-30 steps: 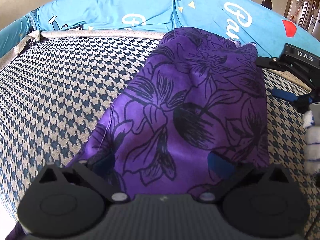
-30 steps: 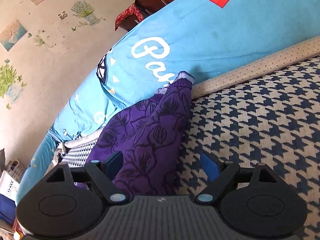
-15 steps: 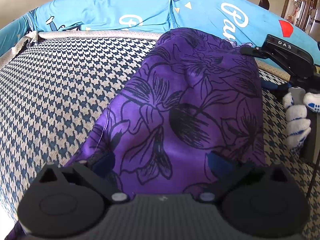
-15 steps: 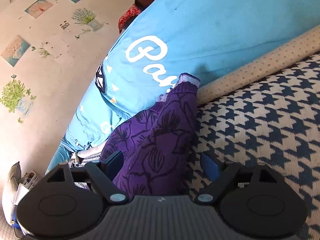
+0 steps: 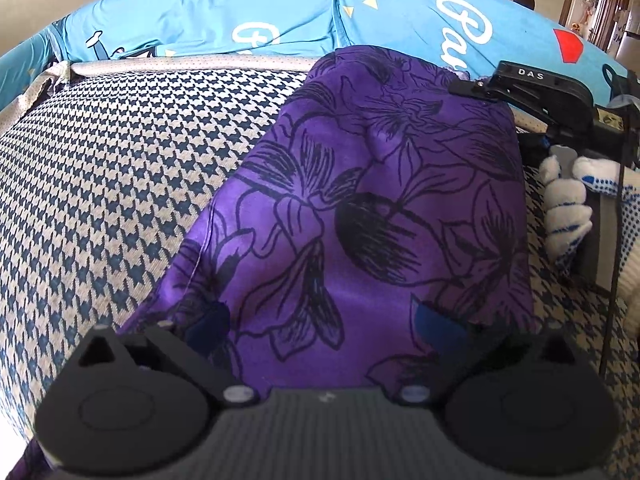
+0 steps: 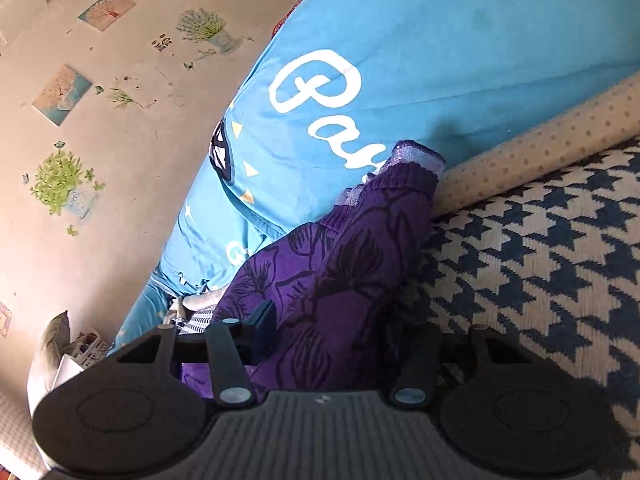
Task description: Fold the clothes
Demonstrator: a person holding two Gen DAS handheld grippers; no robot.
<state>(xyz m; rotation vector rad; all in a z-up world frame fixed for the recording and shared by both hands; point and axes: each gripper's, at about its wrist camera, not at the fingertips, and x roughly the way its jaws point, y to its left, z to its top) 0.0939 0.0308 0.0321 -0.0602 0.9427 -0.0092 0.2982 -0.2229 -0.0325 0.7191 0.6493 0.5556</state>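
Observation:
A purple garment with black flower print (image 5: 360, 200) lies folded on the houndstooth sofa seat (image 5: 120, 160), and its far end leans on the blue cushion. My left gripper (image 5: 322, 328) is open at the garment's near edge, with cloth lying between its blue pads. My right gripper (image 6: 340, 340) is at the far right corner of the garment (image 6: 340, 280). Its jaws are drawn about halfway in with the fabric between them. The left pad (image 6: 264, 328) touches the cloth and the right pad is hidden under it. The left wrist view shows that gripper (image 5: 490, 118) held by a white gloved hand (image 5: 568, 208).
Blue printed cushions (image 5: 240, 12) line the back of the seat behind a beige dotted piping (image 6: 540, 140). Houndstooth seat (image 6: 540, 260) spreads to either side of the garment. A wall with plant stickers (image 6: 100, 100) and a white basket (image 6: 88, 348) lie beyond the sofa's end.
My right gripper moved in onto the garment's far corner and its jaws narrowed around the cloth. The left gripper stayed open at the near edge.

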